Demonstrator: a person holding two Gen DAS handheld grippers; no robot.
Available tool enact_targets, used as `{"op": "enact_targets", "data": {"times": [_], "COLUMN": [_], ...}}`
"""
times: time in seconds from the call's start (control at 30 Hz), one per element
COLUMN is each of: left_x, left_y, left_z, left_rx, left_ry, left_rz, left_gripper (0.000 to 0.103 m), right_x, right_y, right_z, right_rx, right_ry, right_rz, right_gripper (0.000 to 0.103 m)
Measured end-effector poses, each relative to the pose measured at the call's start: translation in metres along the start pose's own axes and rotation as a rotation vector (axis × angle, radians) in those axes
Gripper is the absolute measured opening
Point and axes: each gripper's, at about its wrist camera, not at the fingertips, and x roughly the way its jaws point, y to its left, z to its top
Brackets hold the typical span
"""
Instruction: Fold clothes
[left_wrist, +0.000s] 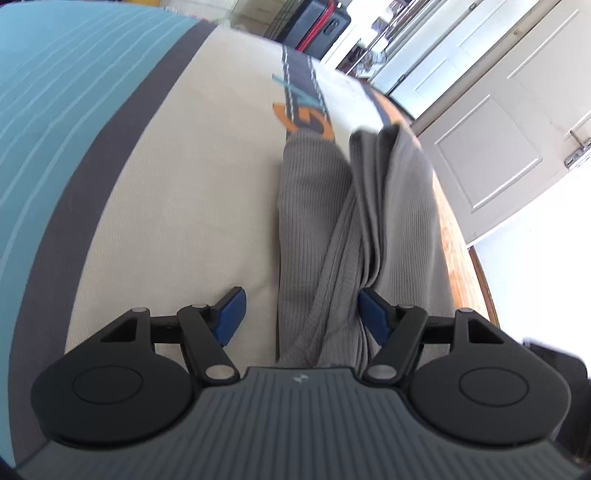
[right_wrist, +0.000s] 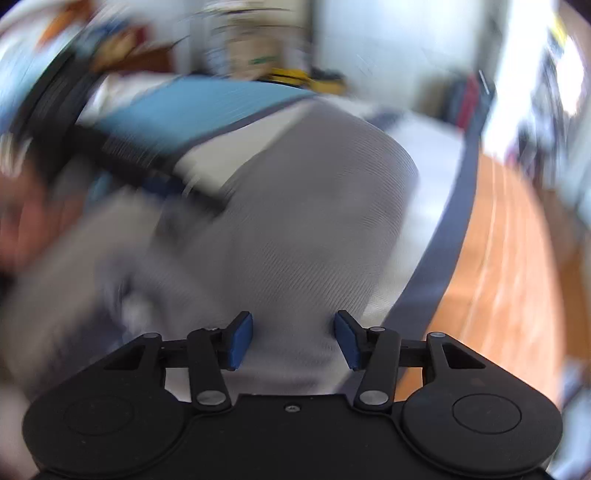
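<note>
Part-folded grey ribbed garment (left_wrist: 354, 229) lies on the mattress (left_wrist: 177, 206); left gripper (left_wrist: 299, 314) and right gripper (right_wrist: 293, 339) hover over it, jaws apart, gripping nothing; folding unfinished.

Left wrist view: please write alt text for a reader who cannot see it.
A grey ribbed garment lies bunched in long folds on a cream bedspread, running away from the camera. The left claw is open, its blue pads apart, the right-hand pad at the cloth's edge. White panelled doors stand to the right.
</note>
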Motion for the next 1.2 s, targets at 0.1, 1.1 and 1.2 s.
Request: {"op": "enact_targets", "data": {"times": [0.1, 1.1, 1.2], "left_x": [-0.007, 0.058, 0.074], "left_y": [-0.007, 0.011, 0.019], "left_z": [0.006, 0.078, 0.08], "left_rx": [0.004, 0.076, -0.016], "left_ry": [-0.03, 0.04, 0.063], "left_rz": [-0.077, -0.168, -0.224], "left_gripper": [0.069, 0.076, 0.08], "right_x": [-0.008, 0.063, 0.089], "right_y": [0.01, -0.12, -0.136], "right_z": [-0.006, -0.038, -0.024], "right_rx": [-0.019, 0.959, 0.993], "right_ry": [0.009, -0.156, -0.16], "right_rz": [0.026, 0.403, 0.452], "right_gripper": [0.056, 0.068, 0.069]}}
